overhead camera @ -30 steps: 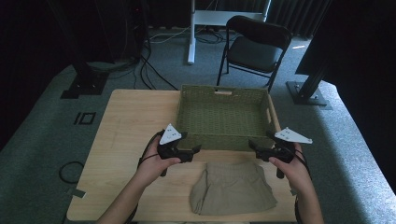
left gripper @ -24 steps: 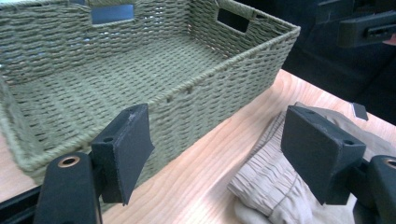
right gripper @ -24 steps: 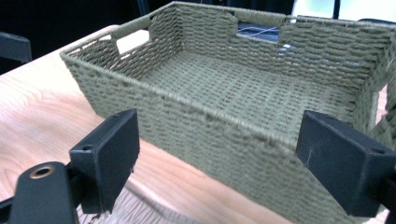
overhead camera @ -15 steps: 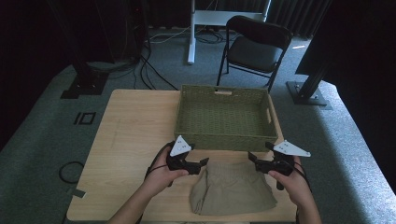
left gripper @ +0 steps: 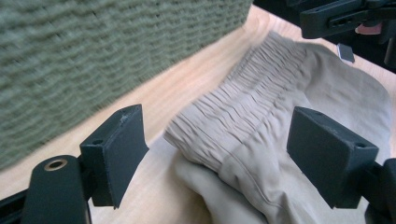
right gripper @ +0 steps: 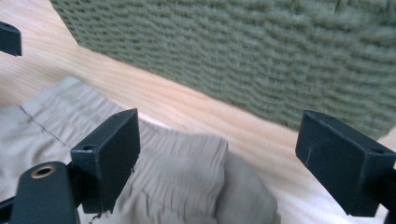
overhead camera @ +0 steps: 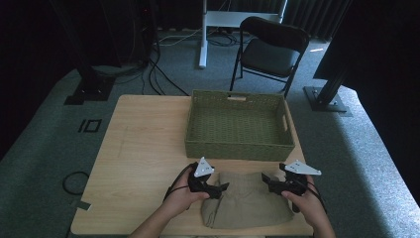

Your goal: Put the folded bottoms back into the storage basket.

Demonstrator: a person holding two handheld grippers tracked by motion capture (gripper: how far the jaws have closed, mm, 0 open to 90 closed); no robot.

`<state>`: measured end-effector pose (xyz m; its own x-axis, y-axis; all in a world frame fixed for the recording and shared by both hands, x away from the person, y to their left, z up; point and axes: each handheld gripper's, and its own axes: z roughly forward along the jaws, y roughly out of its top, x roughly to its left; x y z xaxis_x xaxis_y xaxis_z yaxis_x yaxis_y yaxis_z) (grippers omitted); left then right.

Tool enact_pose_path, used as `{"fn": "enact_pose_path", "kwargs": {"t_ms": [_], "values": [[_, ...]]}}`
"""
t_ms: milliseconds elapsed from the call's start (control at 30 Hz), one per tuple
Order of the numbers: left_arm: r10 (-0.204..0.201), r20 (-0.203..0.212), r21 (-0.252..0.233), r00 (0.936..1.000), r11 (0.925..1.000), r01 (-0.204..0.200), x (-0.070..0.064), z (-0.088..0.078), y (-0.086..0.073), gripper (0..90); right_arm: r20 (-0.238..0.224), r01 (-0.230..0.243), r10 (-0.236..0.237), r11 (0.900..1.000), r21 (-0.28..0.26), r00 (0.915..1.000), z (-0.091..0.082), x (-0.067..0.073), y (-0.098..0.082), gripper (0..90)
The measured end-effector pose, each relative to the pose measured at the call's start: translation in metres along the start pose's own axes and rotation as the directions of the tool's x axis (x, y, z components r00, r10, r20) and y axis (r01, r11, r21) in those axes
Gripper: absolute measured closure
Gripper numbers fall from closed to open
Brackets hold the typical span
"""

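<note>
A folded khaki garment (overhead camera: pixel 247 202) with a gathered elastic waistband (left gripper: pixel 243 116) lies at the table's front edge, just before a green woven basket (overhead camera: pixel 239 148). My left gripper (overhead camera: pixel 221 188) is open at the garment's left end, its jaws wide around the waistband corner (left gripper: pixel 187 133). At the garment's right end my right gripper (overhead camera: pixel 267 181) is open too, jaws spread on either side of the other waistband corner (right gripper: pixel 205 154). Neither holds the cloth.
The basket's front wall (right gripper: pixel 261 56) stands close behind both grippers. Bare wooden table (overhead camera: pixel 143 148) stretches to the left. A black folding chair (overhead camera: pixel 270 49) and cables sit on the floor beyond the table.
Both grippers have come back from beside the basket's front corners toward the near edge and inward, down to the two ends of the garment's waistband. Both jaws stay open.
</note>
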<state>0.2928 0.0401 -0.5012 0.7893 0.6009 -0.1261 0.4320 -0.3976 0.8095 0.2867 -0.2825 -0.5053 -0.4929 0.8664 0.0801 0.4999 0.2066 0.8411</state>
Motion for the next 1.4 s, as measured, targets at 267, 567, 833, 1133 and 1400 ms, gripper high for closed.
{"fn": "enact_pose_path", "kwargs": {"t_ms": [267, 567, 833, 1133, 1400], "values": [[-0.019, -0.023, 0.063, 0.9996, 0.9978, 0.02, -0.005, 0.009, -0.015, 20.0, 0.02, -0.013, 0.011, 0.998, 0.069, 0.9997, 0.004, 0.0, -0.021, 13.3], [-0.018, -0.049, 0.131, 0.9986, 0.991, 0.025, -0.009, 0.018, -0.027, 20.0, 0.006, -0.021, 0.02, 0.993, 0.117, 0.9998, 0.002, -0.001, -0.037, 13.3], [-0.034, -0.033, 0.164, 0.9989, 0.9857, 0.039, -0.012, 0.024, -0.033, 19.4, -0.005, 0.0, 0.001, 0.987, 0.162, 1.0, 0.007, 0.004, -0.046, 13.4], [-0.04, -0.029, 0.168, 0.9988, 0.9847, 0.044, -0.015, 0.032, -0.038, 17.6, -0.002, 0.031, -0.031, 0.982, 0.186, 0.9995, 0.012, 0.009, -0.053, 14.2], [0.044, -0.038, 0.143, 0.9983, 0.989, -0.038, -0.023, 0.039, -0.041, 15.1, 0.01, 0.028, -0.03, 0.985, 0.172, 0.9995, 0.012, 0.013, -0.056, 12.6]]}}
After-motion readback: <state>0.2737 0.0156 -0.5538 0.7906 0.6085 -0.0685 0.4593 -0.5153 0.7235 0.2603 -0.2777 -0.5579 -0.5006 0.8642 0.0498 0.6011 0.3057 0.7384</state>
